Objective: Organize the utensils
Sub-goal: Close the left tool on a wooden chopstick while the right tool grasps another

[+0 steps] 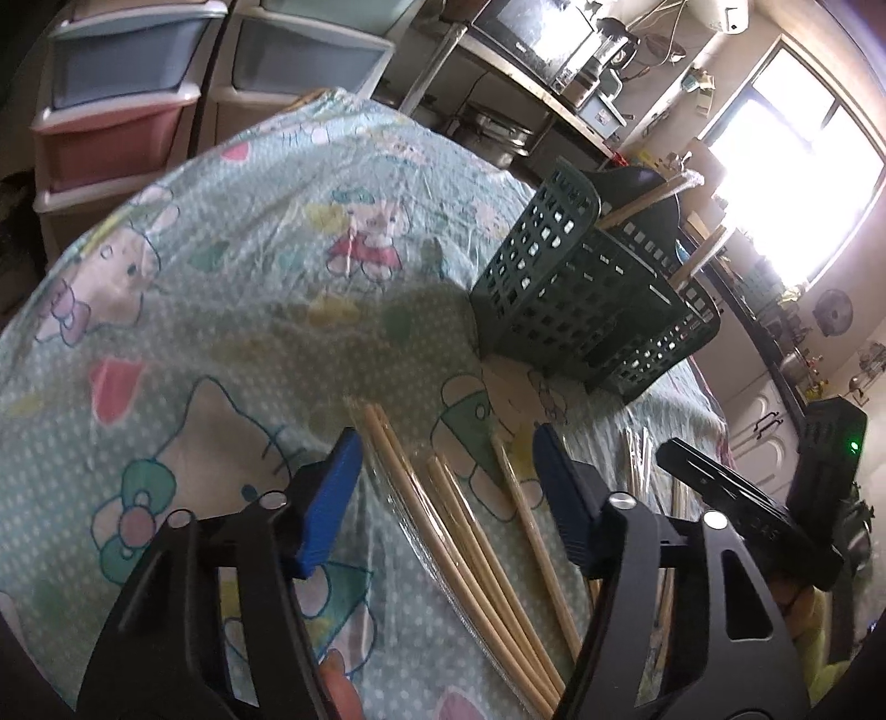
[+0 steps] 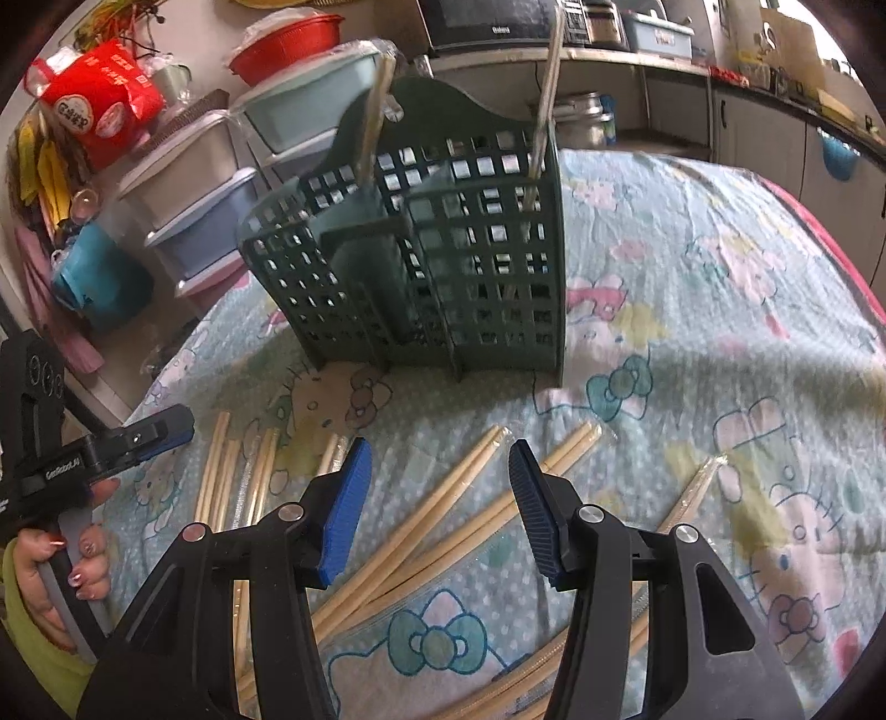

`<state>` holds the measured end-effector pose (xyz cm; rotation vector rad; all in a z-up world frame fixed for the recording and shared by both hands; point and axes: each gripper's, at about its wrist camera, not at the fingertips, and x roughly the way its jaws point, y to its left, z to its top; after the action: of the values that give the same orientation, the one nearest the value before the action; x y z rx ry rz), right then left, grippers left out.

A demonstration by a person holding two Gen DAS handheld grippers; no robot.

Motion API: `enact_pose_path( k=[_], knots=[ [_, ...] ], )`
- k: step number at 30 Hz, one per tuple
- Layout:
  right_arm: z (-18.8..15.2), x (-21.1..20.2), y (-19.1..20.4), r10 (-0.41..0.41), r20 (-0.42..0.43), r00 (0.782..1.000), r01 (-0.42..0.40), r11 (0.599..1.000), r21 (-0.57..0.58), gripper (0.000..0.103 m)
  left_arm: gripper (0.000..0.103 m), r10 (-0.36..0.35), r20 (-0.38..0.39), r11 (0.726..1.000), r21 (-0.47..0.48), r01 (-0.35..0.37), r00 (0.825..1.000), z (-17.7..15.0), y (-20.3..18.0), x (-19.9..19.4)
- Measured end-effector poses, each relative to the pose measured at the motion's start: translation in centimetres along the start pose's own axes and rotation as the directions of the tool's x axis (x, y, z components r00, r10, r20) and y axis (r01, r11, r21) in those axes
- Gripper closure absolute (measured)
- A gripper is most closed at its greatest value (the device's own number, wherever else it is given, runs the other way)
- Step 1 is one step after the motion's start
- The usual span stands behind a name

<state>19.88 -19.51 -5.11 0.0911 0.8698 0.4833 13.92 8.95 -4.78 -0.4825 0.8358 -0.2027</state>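
Observation:
A dark green slotted utensil holder (image 1: 587, 299) stands on the patterned tablecloth (image 1: 221, 288), with wrapped chopsticks (image 1: 648, 199) sticking out of it. It also shows in the right wrist view (image 2: 432, 266). Several pairs of wrapped wooden chopsticks (image 1: 476, 548) lie loose on the cloth below my left gripper (image 1: 448, 482), which is open and empty. My right gripper (image 2: 437, 493) is open and empty above more loose chopsticks (image 2: 443, 531). The left gripper (image 2: 138, 437) shows at the left of the right wrist view.
Stacked plastic drawers (image 1: 116, 99) stand past the table's far edge. A shelf with a microwave (image 1: 537, 39) is behind. A red bag (image 2: 99, 94) and bowls (image 2: 293, 39) sit on the drawers. The cloth (image 2: 720, 277) right of the holder is bare.

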Motion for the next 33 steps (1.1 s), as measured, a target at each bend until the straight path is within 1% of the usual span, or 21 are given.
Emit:
enact_pose_path(
  k=[1,9,10,15,21,22,23,24,26,29,30,32,33],
  knots=[
    [0.0,0.3,-0.1,0.001,-0.011,1.0,-0.001,1.0,0.006,0.054,0.05,-0.001,-0.007,1.0,-0.002,0.001,1.0,-0.1,0.0,0.2],
    [0.2,2.1,-0.6,0.016,-0.075,0.997,-0.015,1.0,0.016,0.054,0.051,0.008,-0.053,0.999,-0.036,-0.01,0.999,0.1,1.2,1.5],
    [0.2,2.2,-0.5,0.015,-0.078,0.997,-0.014,1.0,0.013,0.054,0.053,0.008,-0.059,0.999,-0.04,-0.01,0.998,0.2,1.3,1.7],
    [0.6,2.7,-0.5,0.0,-0.094,0.996,0.001,1.0,0.013,0.055,0.056,0.035,-0.07,0.999,-0.017,-0.036,0.997,1.0,1.3,2.5],
    [1.0,3.7,-0.2,-0.037,-0.122,0.992,0.036,0.999,-0.007,0.055,0.068,0.071,-0.074,0.997,-0.002,-0.071,0.995,1.7,1.7,3.4],
    [1.0,4.0,-0.2,-0.041,-0.123,0.992,0.04,0.999,-0.007,0.055,0.071,0.074,-0.071,0.997,-0.001,-0.074,0.995,1.8,1.8,3.5],
    [1.2,4.3,0.1,-0.045,-0.123,0.991,0.045,0.999,-0.005,0.056,0.078,0.083,-0.066,0.997,0.002,-0.083,0.994,1.9,1.9,3.6],
    [1.2,4.5,0.1,-0.057,-0.123,0.991,0.056,0.998,-0.007,0.059,0.081,0.098,-0.059,0.995,0.002,-0.098,0.993,1.9,2.0,3.7],
    [1.3,4.7,0.1,-0.079,-0.118,0.99,0.077,0.997,-0.014,0.064,0.087,0.102,-0.052,0.995,-0.003,-0.103,0.993,2.0,2.2,3.9],
    [1.6,5.1,0.3,-0.101,-0.11,0.989,0.1,0.995,-0.015,0.078,0.092,0.112,-0.049,0.994,-0.003,-0.112,0.993,2.2,2.5,4.0],
    [1.8,5.1,0.3,-0.098,-0.105,0.99,0.098,0.995,-0.008,0.084,0.092,0.113,-0.048,0.994,-0.006,-0.114,0.992,2.2,2.5,4.0],
    [1.9,5.0,0.1,-0.081,-0.099,0.992,0.082,0.997,0.011,0.088,0.096,0.121,-0.047,0.993,-0.005,-0.122,0.992,2.3,2.5,4.1],
    [1.9,4.9,0.0,-0.066,-0.094,0.993,0.068,0.997,0.02,0.091,0.096,0.121,-0.047,0.993,-0.008,-0.121,0.992,2.3,2.6,4.1]
  ],
)
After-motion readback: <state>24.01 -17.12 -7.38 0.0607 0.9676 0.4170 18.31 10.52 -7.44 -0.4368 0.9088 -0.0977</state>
